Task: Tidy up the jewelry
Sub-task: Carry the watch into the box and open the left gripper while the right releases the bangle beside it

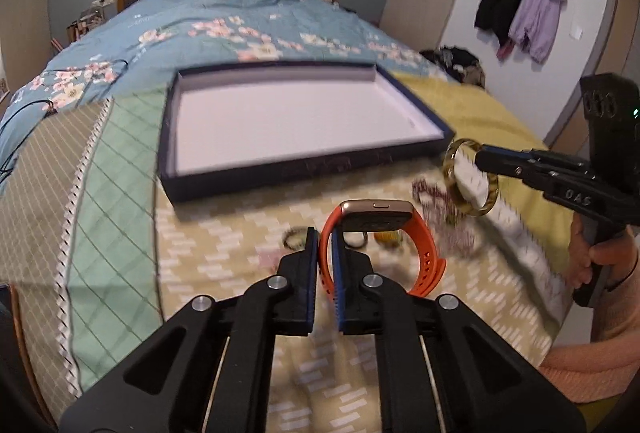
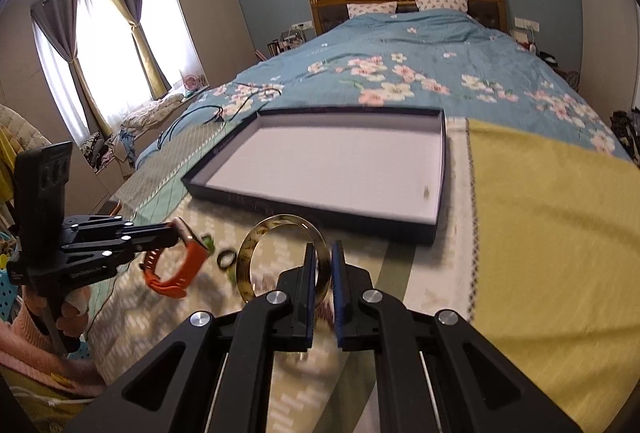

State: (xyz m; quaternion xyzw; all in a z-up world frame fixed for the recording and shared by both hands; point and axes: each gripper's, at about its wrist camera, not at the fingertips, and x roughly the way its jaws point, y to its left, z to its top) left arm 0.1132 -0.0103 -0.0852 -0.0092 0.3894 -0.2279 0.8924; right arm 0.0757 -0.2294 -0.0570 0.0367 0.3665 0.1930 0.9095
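Note:
An orange-strapped watch (image 1: 424, 253) with a gold case hangs just above the patterned bed cover, and my left gripper (image 1: 325, 233) is shut on its strap. In the right wrist view the same watch (image 2: 188, 265) sits in the left gripper (image 2: 176, 233) at the left. My right gripper (image 2: 323, 249) is shut on the rim of a translucent yellow-brown bangle (image 2: 248, 245), held upright above the cover. From the left wrist view, the bangle (image 1: 449, 163) and right gripper (image 1: 480, 159) are at the right. A shallow dark-blue tray (image 1: 304, 169) with a white inside lies ahead of both grippers, with nothing in it.
Loose jewelry lies on the cover in front of the tray: a dark red beaded piece (image 1: 432, 193), a small dark ring (image 1: 294, 237) and a yellow item (image 1: 388, 237). Black cables (image 1: 40, 105) trail over the blue floral quilt. A person's hand (image 1: 588, 253) holds the right gripper.

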